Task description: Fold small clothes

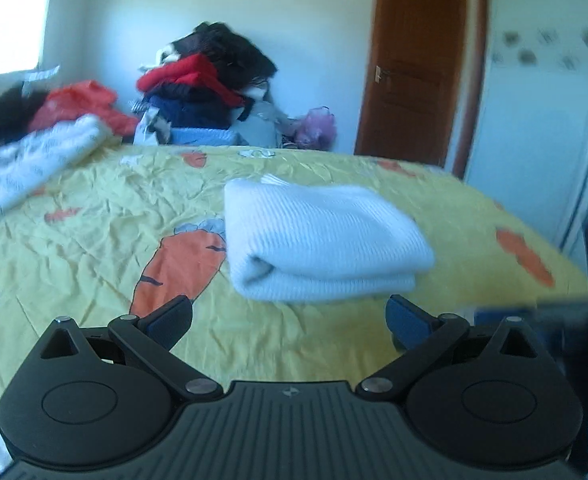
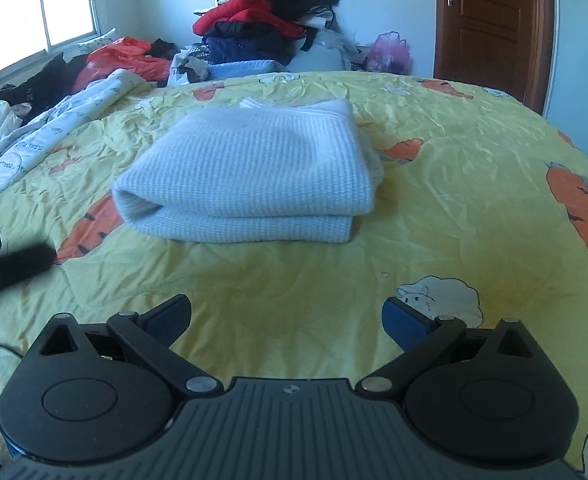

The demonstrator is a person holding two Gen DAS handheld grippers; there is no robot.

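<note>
Two grippers: left gripper (image 1: 289, 318) and right gripper (image 2: 285, 316), both spread wide, holding nothing
Folded white knit garment (image 2: 249, 172): lying on yellow carrot-print bed (image 2: 434, 168), apart from both grippers
Clothes heap (image 2: 265, 12): beyond bed's far edge

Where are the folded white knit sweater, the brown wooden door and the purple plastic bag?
folded white knit sweater (image 2: 249, 160), right wrist view, top face
brown wooden door (image 2: 490, 20), right wrist view, middle panel
purple plastic bag (image 2: 390, 52), right wrist view, centre
</note>
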